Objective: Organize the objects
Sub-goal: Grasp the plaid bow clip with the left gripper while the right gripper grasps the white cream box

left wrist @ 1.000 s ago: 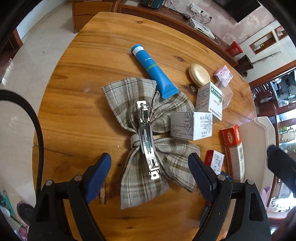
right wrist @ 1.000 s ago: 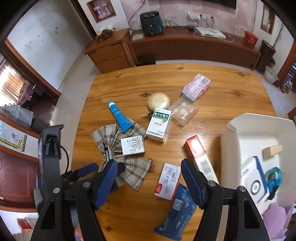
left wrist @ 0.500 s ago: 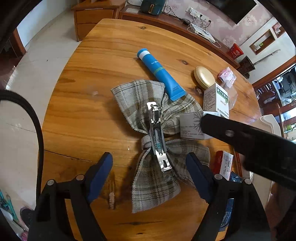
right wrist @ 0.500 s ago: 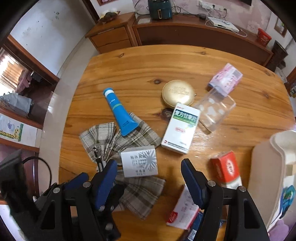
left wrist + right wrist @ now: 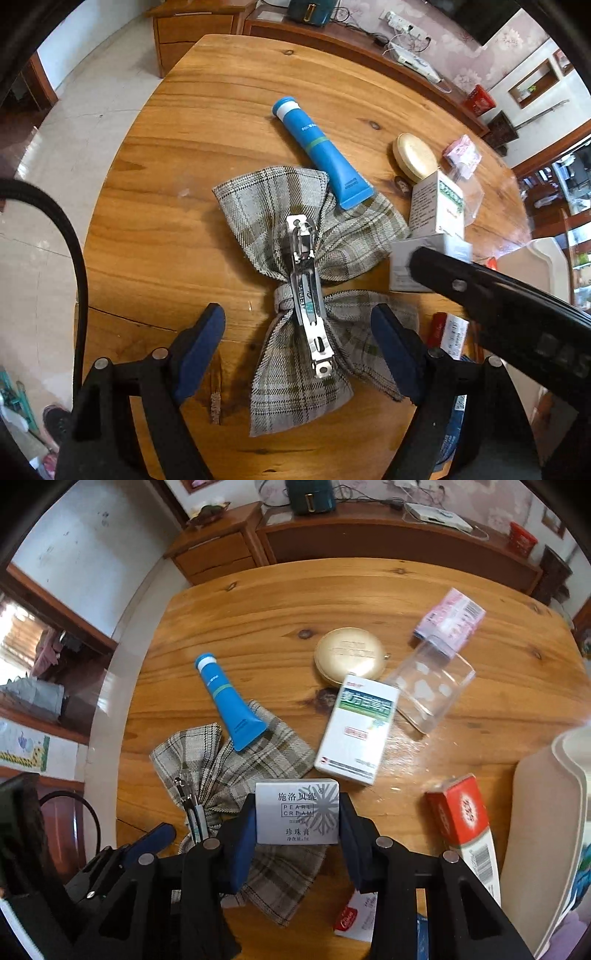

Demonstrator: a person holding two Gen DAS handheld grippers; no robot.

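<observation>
Since a second ago, our right gripper point(image 5: 297, 834) has moved in from well back and its blue pads now sit against both sides of the cream box point(image 5: 297, 811), jaws narrowed to the box's width; we cannot tell whether the box is lifted. That white box sits on the near edge of the plaid bow point(image 5: 236, 771). Our left gripper point(image 5: 299, 347) has shifted little: it hovers just above the bow with jaws wide apart and nothing between them, one pad on either side of the bow's lower half. A metal clip point(image 5: 306, 291) lies along the bow's middle. Just beyond, a blue tube point(image 5: 227, 701) rests with its flat end on the bow's far edge. To the right of it lies a white and green box point(image 5: 356, 731), touching a gold round tin point(image 5: 349, 657) behind it. A clear plastic case point(image 5: 430, 686) lies beside these, with a pink box point(image 5: 448, 618) farther back. Near our right, a red and white box point(image 5: 463, 819) lies by a cream bin point(image 5: 539, 830). Everything rests on a wooden table point(image 5: 258, 613).
</observation>
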